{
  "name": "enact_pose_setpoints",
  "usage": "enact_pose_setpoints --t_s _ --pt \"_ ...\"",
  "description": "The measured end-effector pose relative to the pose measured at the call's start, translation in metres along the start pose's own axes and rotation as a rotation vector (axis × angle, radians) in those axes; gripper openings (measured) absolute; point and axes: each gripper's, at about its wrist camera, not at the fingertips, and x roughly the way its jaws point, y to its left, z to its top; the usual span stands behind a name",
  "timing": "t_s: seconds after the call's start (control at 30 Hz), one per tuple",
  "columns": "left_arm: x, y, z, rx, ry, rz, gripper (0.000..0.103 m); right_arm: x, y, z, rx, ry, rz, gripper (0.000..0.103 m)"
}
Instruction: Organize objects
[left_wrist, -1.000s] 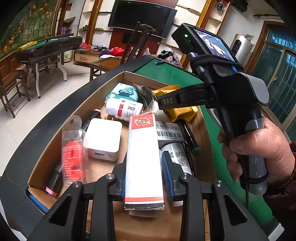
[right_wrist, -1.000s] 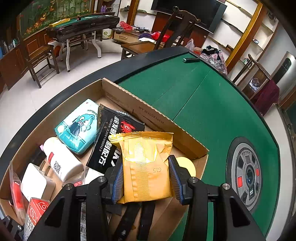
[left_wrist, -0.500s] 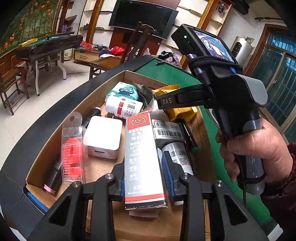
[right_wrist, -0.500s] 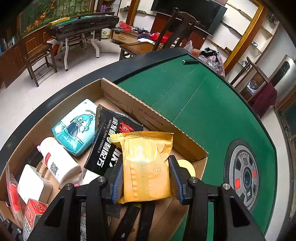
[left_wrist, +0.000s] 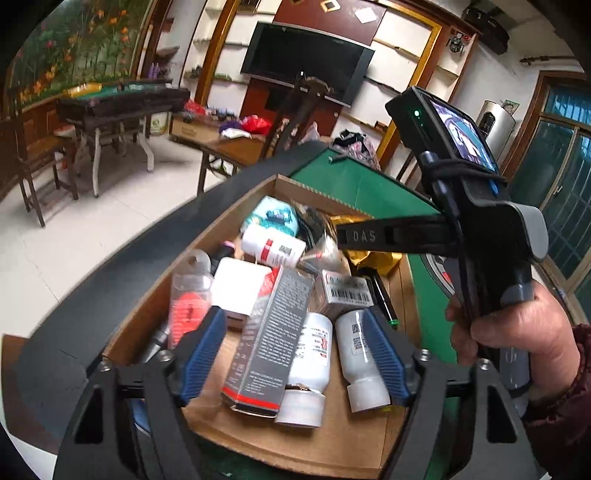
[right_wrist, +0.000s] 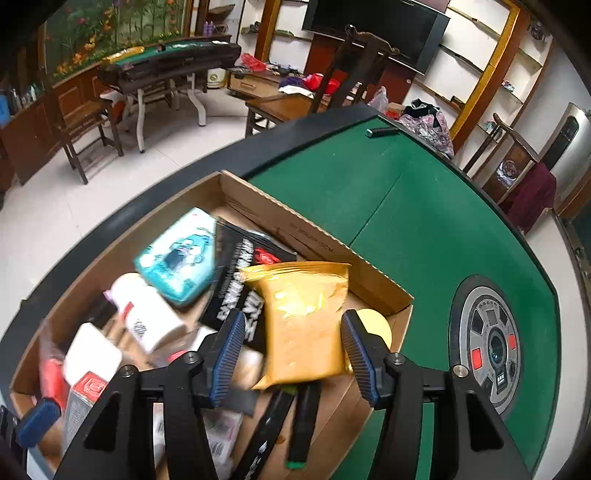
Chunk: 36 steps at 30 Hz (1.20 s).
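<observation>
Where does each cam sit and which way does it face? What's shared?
Left wrist: on the left gripper, looking forward and down into the cardboard box; its own open fingers flank a grey carton, untouched; the right hand on the right gripper's handle shows too.
Right wrist: on the right gripper, looking down at the box's far corner and the green table; its jaws have just opened around a gold pouch.
Shared: box, pouch, teal pack, TV.

The letters "DAS" stand in raised black on the arm of the right gripper (left_wrist: 373, 236). A white label (left_wrist: 349, 291) on a small box bears a barcode; its digits and the other packages' print are too blurred to read.
</observation>
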Motion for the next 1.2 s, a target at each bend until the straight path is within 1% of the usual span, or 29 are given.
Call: enact_pose_setpoints --t_s 0.03,0.07,0.13,0.2,0.27,0.3,0.33,0.37,0.43,0.47,0.57,0.6,0.67,0.77,0.8,0.93,0.97,1.07,1.13,1.2 --pt "-0.006 -0.004 0.001 0.015 -0.024 0.02 0.089 -0.005 0.001 -0.001 0.0 -0.009 0.005 0.062" --pt "-0.012 -0.004 0.002 0.024 -0.042 0.03 0.092 -0.011 0.001 -0.004 -0.002 -0.023 0.009 0.064" --pt "-0.027 -0.008 0.004 0.042 -0.103 0.071 0.095 -0.024 0.003 -0.008 -0.007 -0.051 0.008 0.066" --pt "-0.042 -0.012 0.007 0.061 -0.17 0.13 0.097 -0.04 0.002 -0.015 -0.009 -0.091 0.006 0.07" --pt "-0.062 -0.02 0.01 0.077 -0.258 0.19 0.103 -0.052 0.002 -0.022 -0.006 -0.122 0.005 0.074" --pt "-0.072 -0.023 0.01 0.082 -0.3 0.208 0.103 -0.06 -0.001 -0.025 -0.001 -0.141 0.004 0.075" --pt "-0.082 -0.027 0.011 0.086 -0.34 0.212 0.103 -0.069 -0.006 -0.03 0.005 -0.163 0.002 0.076" --pt "-0.089 -0.027 0.014 0.085 -0.363 0.204 0.103 -0.075 -0.008 -0.034 0.01 -0.177 0.001 0.078" --pt "-0.103 -0.026 0.017 0.069 -0.39 0.14 0.103 -0.088 -0.015 -0.04 0.024 -0.203 0.003 0.079" --pt "-0.105 -0.027 0.019 0.059 -0.384 0.104 0.103 -0.094 -0.019 -0.046 0.033 -0.215 0.006 0.08" --pt "-0.107 -0.024 0.022 0.008 -0.316 0.032 0.103 -0.109 -0.027 -0.062 0.045 -0.247 0.004 0.082" --pt "-0.104 -0.023 0.023 -0.013 -0.282 -0.004 0.103 -0.114 -0.03 -0.068 0.045 -0.261 0.0 0.082" --pt "-0.101 -0.025 0.019 -0.035 -0.237 -0.053 0.103 -0.122 -0.032 -0.081 0.041 -0.283 -0.01 0.084" --pt "-0.097 -0.028 0.011 -0.059 -0.182 -0.101 0.103 -0.131 -0.034 -0.098 0.028 -0.309 -0.023 0.085" --pt "-0.096 -0.032 0.002 -0.061 -0.171 -0.11 0.103 -0.133 -0.034 -0.105 0.021 -0.317 -0.027 0.086" --pt "-0.085 -0.036 -0.014 -0.069 -0.089 -0.158 0.103 -0.137 -0.034 -0.123 0.011 -0.328 -0.027 0.087" --pt "-0.081 -0.037 -0.017 -0.069 -0.069 -0.152 0.103 -0.137 -0.034 -0.126 0.01 -0.328 -0.024 0.087" --pt "-0.073 -0.038 -0.025 -0.064 -0.006 -0.064 0.103 -0.137 -0.039 -0.135 0.017 -0.321 -0.008 0.087" --pt "-0.067 -0.041 -0.026 -0.053 0.039 0.02 0.103 -0.137 -0.042 -0.141 0.025 -0.318 0.004 0.087" --pt "-0.063 -0.045 -0.026 -0.033 0.05 0.115 0.103 -0.138 -0.043 -0.146 0.03 -0.316 0.011 0.088"
